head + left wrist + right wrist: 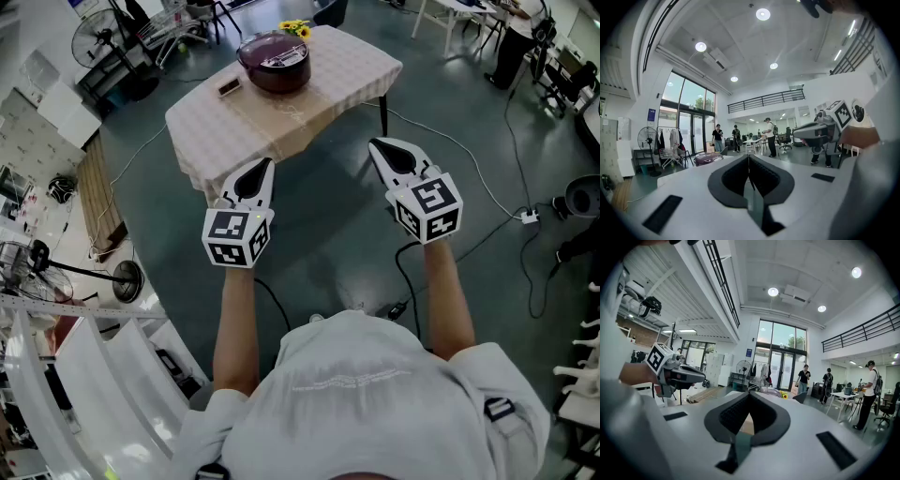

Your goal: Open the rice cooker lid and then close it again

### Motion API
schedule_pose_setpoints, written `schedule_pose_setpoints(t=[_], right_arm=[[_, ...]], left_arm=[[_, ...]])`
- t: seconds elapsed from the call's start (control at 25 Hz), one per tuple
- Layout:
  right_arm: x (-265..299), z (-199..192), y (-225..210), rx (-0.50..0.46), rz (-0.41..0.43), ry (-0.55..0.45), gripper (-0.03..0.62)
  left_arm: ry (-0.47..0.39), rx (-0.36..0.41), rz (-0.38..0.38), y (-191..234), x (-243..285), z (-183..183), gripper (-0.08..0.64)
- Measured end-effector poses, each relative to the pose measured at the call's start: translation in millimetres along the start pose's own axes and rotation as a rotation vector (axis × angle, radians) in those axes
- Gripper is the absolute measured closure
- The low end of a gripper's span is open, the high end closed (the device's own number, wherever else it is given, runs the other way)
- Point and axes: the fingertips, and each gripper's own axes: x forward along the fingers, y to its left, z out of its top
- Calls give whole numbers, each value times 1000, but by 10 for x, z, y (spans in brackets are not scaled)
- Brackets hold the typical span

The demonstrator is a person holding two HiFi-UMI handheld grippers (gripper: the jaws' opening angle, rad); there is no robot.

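Hovering well short of the table | left gripper (265, 165) and right gripper (374, 143) were clenched, empty | round maroon rice cooker (274, 62) sat lid-shut on beige cloth-covered table (234, 131) | risk: shut jaws might shove it, sliding the cloth.

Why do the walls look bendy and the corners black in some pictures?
Left gripper view: the wide lens bends the railing, blackens the corners, and the ceiling lamp glares. Right gripper view: same bending, bright windows. Head view: evenly lit, rice cooker sharp, edges bowed.
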Motion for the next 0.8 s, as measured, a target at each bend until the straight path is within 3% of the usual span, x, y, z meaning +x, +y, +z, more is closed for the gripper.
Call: schedule_pose_setpoints(t=[0.24,0.48,0.8], right_arm=[[10,-33,-50,-12,-1,-3,568],[-24,-72,-25,-54,79,-2,568],[-105,-137,-273,-47,78,-1,563]], left_arm=[[14,-14,-12,-60,62,-45,543],[25,-17,-16,-167,150,-56,543],[7,3,12,-328,236,-37,539]])
